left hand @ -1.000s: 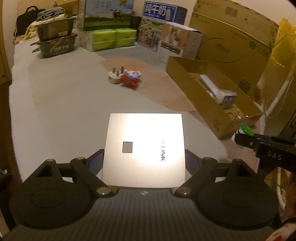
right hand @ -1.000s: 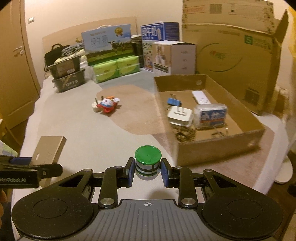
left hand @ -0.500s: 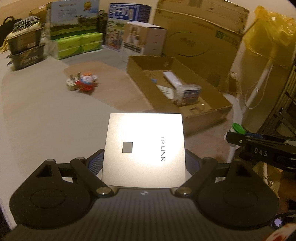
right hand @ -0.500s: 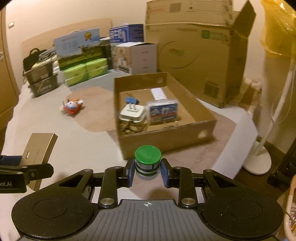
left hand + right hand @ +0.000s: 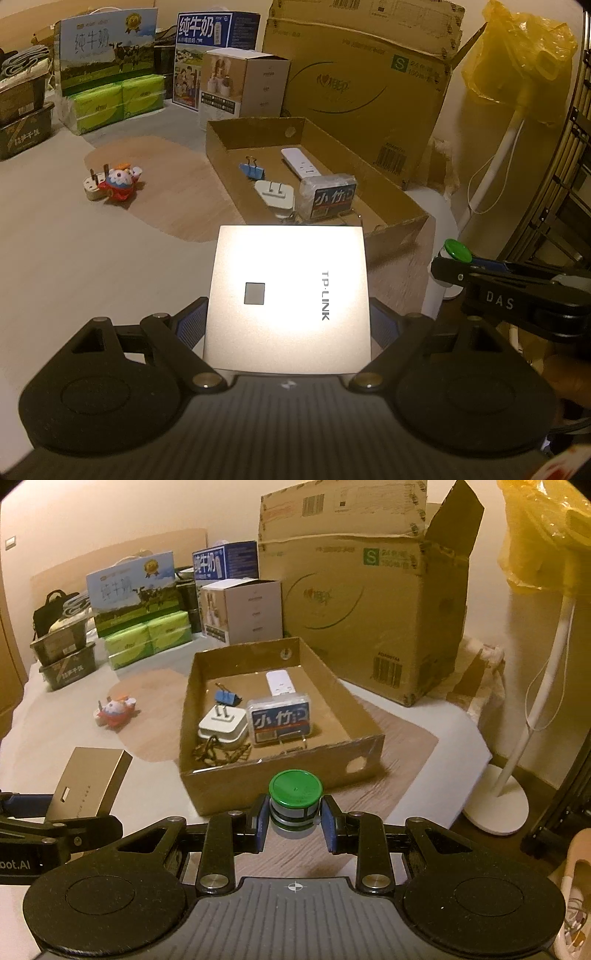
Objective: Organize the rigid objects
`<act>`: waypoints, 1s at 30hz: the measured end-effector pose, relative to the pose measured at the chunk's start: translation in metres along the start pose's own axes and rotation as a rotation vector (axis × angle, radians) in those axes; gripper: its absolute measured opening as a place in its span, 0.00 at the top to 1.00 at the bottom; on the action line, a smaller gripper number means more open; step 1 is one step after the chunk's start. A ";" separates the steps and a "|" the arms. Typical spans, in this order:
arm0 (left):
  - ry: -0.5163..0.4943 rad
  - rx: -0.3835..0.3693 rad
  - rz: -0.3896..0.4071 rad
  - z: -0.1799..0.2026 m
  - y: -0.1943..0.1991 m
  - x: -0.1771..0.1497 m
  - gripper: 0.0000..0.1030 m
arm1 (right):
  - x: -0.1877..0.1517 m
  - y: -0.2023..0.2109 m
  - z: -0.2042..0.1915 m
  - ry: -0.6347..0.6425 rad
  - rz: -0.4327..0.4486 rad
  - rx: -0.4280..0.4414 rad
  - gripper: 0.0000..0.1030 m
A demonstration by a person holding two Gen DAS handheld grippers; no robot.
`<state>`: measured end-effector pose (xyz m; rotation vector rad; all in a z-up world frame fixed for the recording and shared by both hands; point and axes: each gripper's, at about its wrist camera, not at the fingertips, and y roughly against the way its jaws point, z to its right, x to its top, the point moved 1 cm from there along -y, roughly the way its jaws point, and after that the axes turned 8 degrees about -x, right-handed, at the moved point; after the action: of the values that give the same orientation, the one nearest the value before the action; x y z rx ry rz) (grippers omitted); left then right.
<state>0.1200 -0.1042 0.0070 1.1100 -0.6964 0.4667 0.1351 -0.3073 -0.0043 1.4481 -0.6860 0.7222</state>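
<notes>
My left gripper (image 5: 288,319) is shut on a flat silver TP-LINK box (image 5: 288,266), which hides the surface just ahead. The box (image 5: 88,782) also shows at the left of the right wrist view. My right gripper (image 5: 295,818) is shut on a small bottle with a green cap (image 5: 295,788); that cap (image 5: 457,249) is visible at the right of the left wrist view. Ahead of both stands an open cardboard tray (image 5: 280,779) holding a white plug adapter (image 5: 223,725), a blue binder clip (image 5: 227,698), a white remote (image 5: 280,681), a labelled pack (image 5: 282,718) and a chain (image 5: 218,753).
A red toy (image 5: 120,182) beside a cream plug (image 5: 90,184) lies left of the tray. Behind it stand a large cardboard box (image 5: 362,88), a white carton (image 5: 245,86), milk cartons and green packs (image 5: 114,99). A white fan stand (image 5: 495,805) is right of the surface edge.
Both views have swung to the right, so the tray now sits nearer the centre and closer. Each gripper keeps the same hold on its object.
</notes>
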 end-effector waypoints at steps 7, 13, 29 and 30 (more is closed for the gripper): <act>-0.003 -0.007 0.004 0.010 -0.007 0.007 0.16 | 0.008 -0.007 0.012 -0.001 0.010 0.002 0.71; -0.007 -0.010 0.016 0.015 -0.014 0.017 0.16 | 0.017 -0.015 0.018 0.001 0.011 0.011 0.71; -0.008 0.000 0.035 0.016 -0.037 0.045 0.16 | 0.045 -0.040 0.023 0.022 0.020 0.032 0.71; -0.008 0.002 0.036 0.016 -0.039 0.048 0.16 | 0.046 -0.041 0.023 0.024 0.020 0.034 0.71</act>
<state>0.1746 -0.1333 0.0202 1.1028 -0.7240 0.4944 0.1967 -0.3288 0.0067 1.4626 -0.6736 0.7690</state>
